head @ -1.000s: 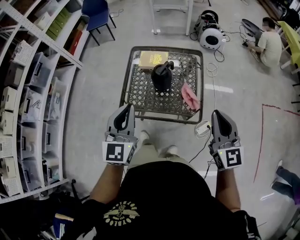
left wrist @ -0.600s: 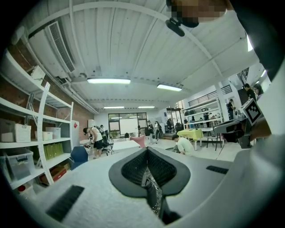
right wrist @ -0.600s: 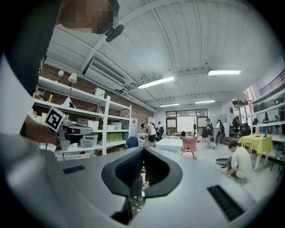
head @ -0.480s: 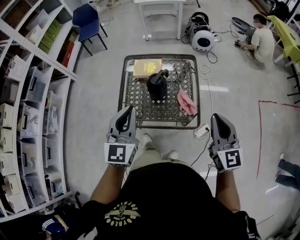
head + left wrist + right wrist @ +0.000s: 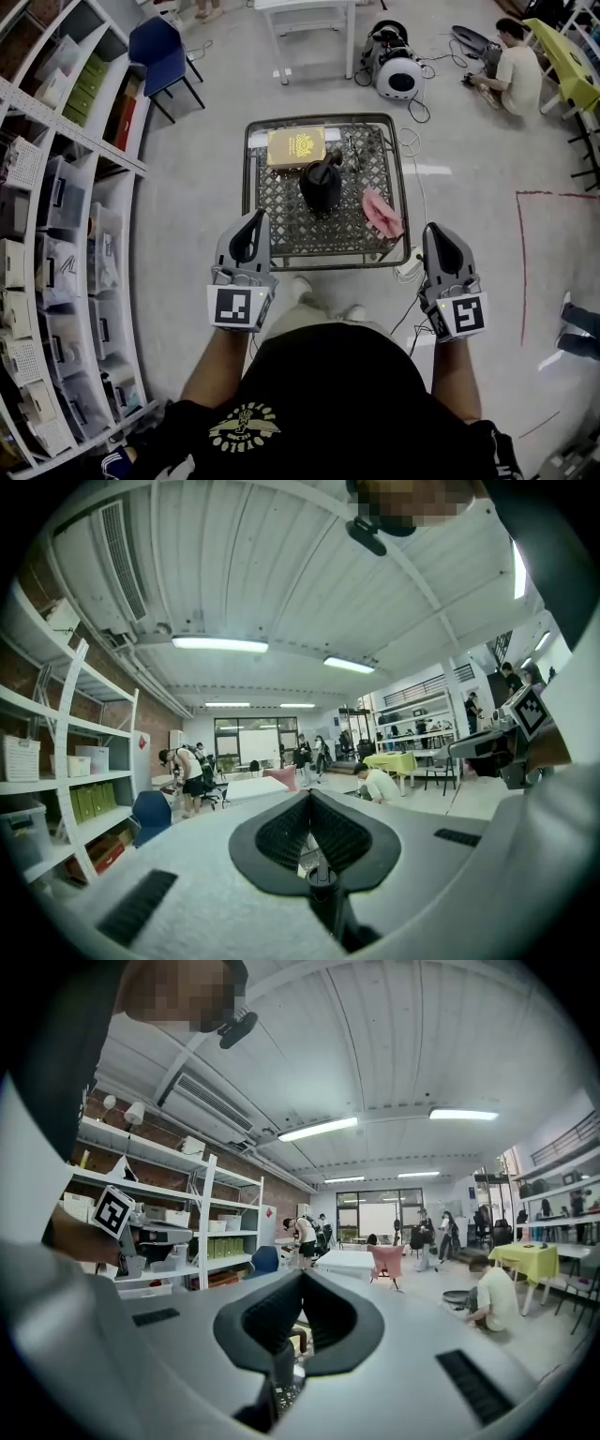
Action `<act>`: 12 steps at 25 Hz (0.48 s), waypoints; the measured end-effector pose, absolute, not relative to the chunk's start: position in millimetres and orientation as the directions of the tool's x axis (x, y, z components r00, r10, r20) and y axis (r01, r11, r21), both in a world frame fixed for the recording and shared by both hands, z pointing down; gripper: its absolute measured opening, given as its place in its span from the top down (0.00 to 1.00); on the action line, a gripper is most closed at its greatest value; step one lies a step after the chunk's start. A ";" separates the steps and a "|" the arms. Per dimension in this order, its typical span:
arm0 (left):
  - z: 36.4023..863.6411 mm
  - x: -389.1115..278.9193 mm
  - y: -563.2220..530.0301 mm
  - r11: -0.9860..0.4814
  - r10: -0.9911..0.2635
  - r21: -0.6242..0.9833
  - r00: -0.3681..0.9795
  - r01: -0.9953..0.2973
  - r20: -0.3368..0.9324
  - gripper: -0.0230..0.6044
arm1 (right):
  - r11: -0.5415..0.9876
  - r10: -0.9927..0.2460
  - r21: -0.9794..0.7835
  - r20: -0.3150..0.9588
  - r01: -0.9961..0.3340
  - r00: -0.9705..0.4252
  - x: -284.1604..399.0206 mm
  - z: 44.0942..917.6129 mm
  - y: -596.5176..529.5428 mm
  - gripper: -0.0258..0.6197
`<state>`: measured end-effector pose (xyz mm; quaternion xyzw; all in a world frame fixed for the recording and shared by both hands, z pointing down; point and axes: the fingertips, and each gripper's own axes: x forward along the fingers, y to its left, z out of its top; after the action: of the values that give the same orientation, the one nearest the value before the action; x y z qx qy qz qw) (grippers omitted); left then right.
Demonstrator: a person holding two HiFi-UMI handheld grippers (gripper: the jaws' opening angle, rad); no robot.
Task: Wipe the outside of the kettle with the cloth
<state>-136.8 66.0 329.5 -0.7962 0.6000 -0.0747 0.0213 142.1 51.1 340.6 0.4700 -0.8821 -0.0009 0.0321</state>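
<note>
A black kettle (image 5: pixel 321 185) stands upright near the middle of a low metal mesh table (image 5: pixel 271 207) in the head view. A pink cloth (image 5: pixel 382 213) lies crumpled on the table to the kettle's right. My left gripper (image 5: pixel 254 217) is held level over the floor just short of the table's near left edge, its jaws shut with nothing between them. My right gripper (image 5: pixel 434 228) hovers beyond the table's near right corner, also shut and empty. In both gripper views the closed jaw tips meet, and only a sliver of the table shows through them.
A yellow box (image 5: pixel 296 146) lies at the table's far side behind the kettle. White shelving with bins (image 5: pixel 56 234) runs along the left. A white power strip and cable (image 5: pixel 409 267) lie on the floor by the table's right corner. A person crouches at the far right (image 5: pixel 514 75).
The table, kettle and cloth sit slightly lower in the head view than half a second ago. Both grippers stay shut and in nearly the same place in the picture.
</note>
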 end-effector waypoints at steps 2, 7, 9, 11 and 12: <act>332.5 -147.0 55.7 -0.288 -0.956 -0.119 0.278 -0.950 0.098 0.95 | 0.551 -0.834 0.034 0.060 -0.834 -0.548 132.1 341.9 42.5 0.95; 340.7 -170.0 29.4 -0.318 -0.945 -0.106 0.306 -0.942 0.113 0.96 | 0.531 -0.847 0.044 0.078 -0.846 -0.527 108.3 343.5 26.0 0.95; 341.8 -177.6 18.5 -0.330 -0.941 -0.097 0.319 -0.939 0.109 0.96 | 0.521 -0.853 0.049 0.083 -0.852 -0.516 100.0 343.5 19.6 0.95; 343.3 -184.6 8.2 -0.346 -0.936 -0.095 0.336 -0.934 0.105 0.96 | 0.510 -0.859 0.055 0.087 -0.858 -0.505 92.2 343.3 13.5 0.95; 344.4 -187.6 3.3 -0.355 -0.933 -0.095 0.345 -0.930 0.104 0.96 | 0.505 -0.862 0.060 0.088 -0.861 -0.499 88.4 342.8 10.6 0.95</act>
<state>-187.6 3.3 344.4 -0.8200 0.5680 -0.0701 0.0094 88.4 10.6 342.8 0.4976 -0.8658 -0.0043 0.0533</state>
